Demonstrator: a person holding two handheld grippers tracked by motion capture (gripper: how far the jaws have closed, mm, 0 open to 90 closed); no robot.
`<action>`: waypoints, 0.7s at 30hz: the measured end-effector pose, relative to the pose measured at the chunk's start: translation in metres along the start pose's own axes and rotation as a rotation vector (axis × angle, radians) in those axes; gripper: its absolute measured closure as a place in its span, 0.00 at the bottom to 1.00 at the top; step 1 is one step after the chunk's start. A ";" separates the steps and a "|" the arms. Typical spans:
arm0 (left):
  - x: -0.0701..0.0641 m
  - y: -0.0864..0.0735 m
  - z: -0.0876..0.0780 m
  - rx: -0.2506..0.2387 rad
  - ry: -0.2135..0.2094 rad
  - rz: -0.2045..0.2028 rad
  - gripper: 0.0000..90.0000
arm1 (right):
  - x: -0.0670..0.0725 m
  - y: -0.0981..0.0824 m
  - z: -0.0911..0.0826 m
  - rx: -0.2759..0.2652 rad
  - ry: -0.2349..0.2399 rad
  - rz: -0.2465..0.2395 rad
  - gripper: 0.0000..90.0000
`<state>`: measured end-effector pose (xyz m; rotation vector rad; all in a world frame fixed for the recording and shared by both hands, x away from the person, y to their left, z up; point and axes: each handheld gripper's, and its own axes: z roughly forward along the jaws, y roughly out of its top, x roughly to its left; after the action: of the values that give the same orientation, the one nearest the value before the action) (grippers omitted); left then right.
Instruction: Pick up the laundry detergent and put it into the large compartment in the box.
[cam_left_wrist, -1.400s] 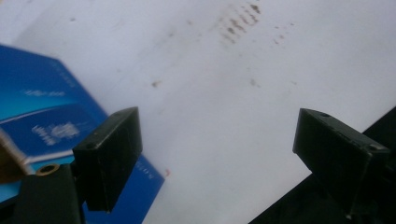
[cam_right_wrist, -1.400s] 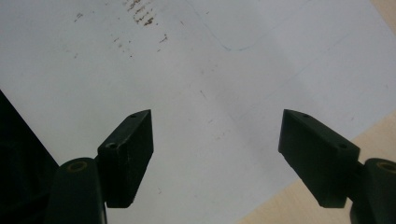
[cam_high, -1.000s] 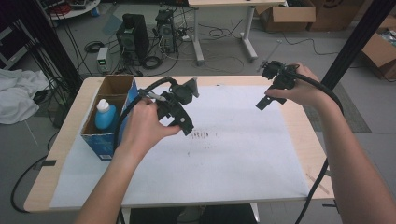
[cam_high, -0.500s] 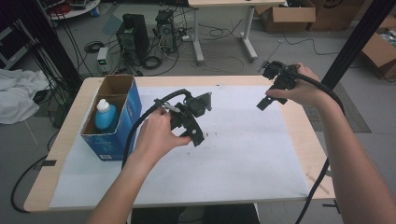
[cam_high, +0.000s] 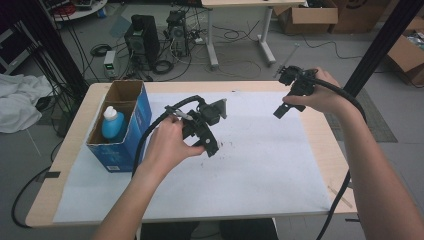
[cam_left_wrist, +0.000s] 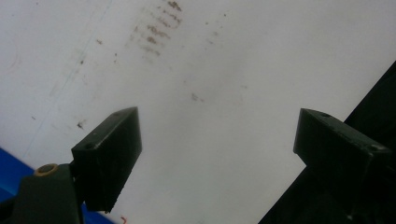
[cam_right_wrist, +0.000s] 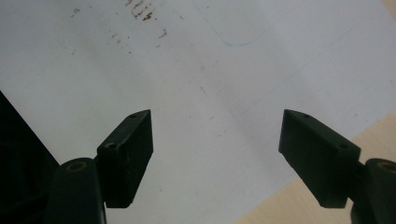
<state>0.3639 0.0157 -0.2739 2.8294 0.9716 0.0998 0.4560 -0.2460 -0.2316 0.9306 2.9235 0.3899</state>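
In the high view my left gripper (cam_high: 212, 148) hangs over the middle of the white paper sheet (cam_high: 260, 170), pointing down at it. The left gripper view has its jaws wide apart (cam_left_wrist: 212, 140) with only stained paper between them. My right gripper (cam_high: 280, 111) is held above the sheet's far right part, also tilted down. Its own view gives two separated jaws (cam_right_wrist: 215, 147) over bare paper, with the wooden table edge (cam_right_wrist: 327, 205) at the lower right. Both grippers are open and hold nothing.
A blue cardboard box (cam_high: 120, 127) stands at the table's left, and a blue bottle with a white cap (cam_high: 112, 124) sits inside it. Brown smudges (cam_high: 220, 146) mark the paper near the left gripper. Computers and cables lie on the floor beyond the table.
My left hand has carried its gripper rightward and down, away from the blue box toward the sheet's middle. The right hand has kept its place.
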 end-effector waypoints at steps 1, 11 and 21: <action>0.000 0.000 0.000 0.000 0.000 0.000 0.18 | 0.000 0.000 0.000 0.000 0.000 0.000 0.29; 0.002 0.000 -0.001 -0.007 0.000 0.002 0.18 | 0.000 0.002 0.000 0.004 -0.001 0.002 0.29; 0.002 0.002 -0.001 -0.005 0.002 0.005 0.18 | 0.000 0.000 0.002 0.008 -0.001 0.005 0.28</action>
<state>0.3668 0.0155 -0.2725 2.8282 0.9628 0.1052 0.4561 -0.2451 -0.2336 0.9389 2.9246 0.3790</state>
